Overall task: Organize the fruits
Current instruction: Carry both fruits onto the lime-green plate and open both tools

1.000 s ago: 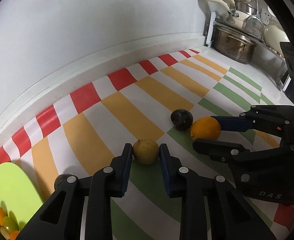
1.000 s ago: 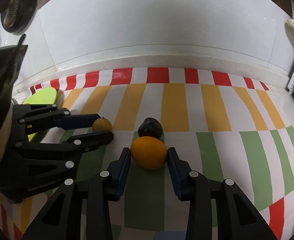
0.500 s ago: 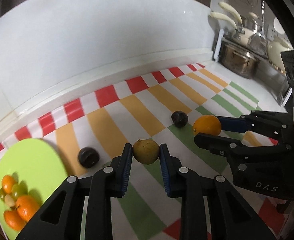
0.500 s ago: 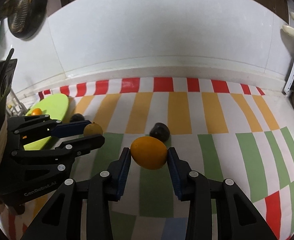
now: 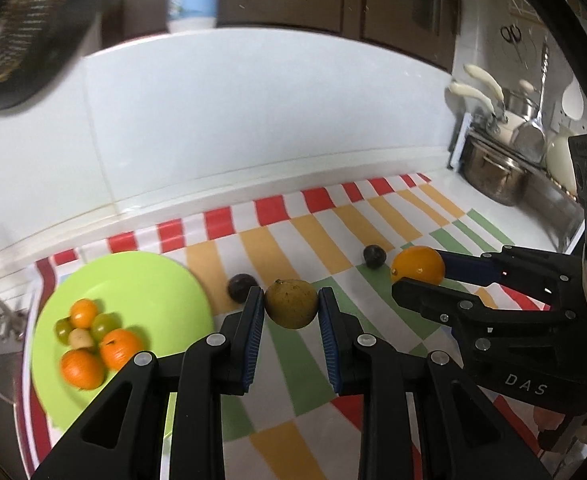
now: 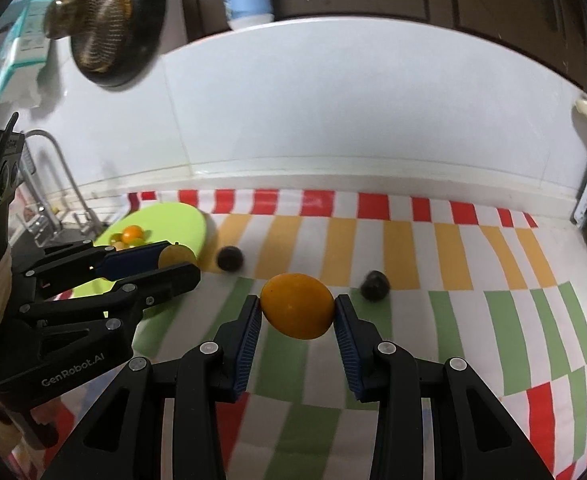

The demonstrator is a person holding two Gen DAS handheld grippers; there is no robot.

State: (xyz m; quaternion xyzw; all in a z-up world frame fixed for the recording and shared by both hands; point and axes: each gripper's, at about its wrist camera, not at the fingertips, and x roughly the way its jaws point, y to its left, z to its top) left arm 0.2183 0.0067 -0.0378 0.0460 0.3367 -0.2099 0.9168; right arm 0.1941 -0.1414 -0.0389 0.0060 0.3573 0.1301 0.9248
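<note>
Left claw [image 5: 291, 312], bottom center of left view, is clamped on a yellow-brown fruit [image 5: 290, 303], prob. a lemon. Right claw [image 6: 297, 316] pinches an orange [image 6: 297, 306], center frame. Green plate [image 5: 149, 280] w/ small fruits sits lower left; two dark plums [image 5: 240, 287] [image 5: 374, 256] lie on the striped cloth [image 5: 333, 224].

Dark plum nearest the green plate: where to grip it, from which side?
Judging by shape, take the dark plum across its round middle, coming straight down from above with fingers opening left-right. It sits loose on the striped cloth, just right of the green plate rim, so a low approach from the left looks blocked. Both hand-held grippers are full now: left holds the yellow-green fruit, right the orange.
</note>
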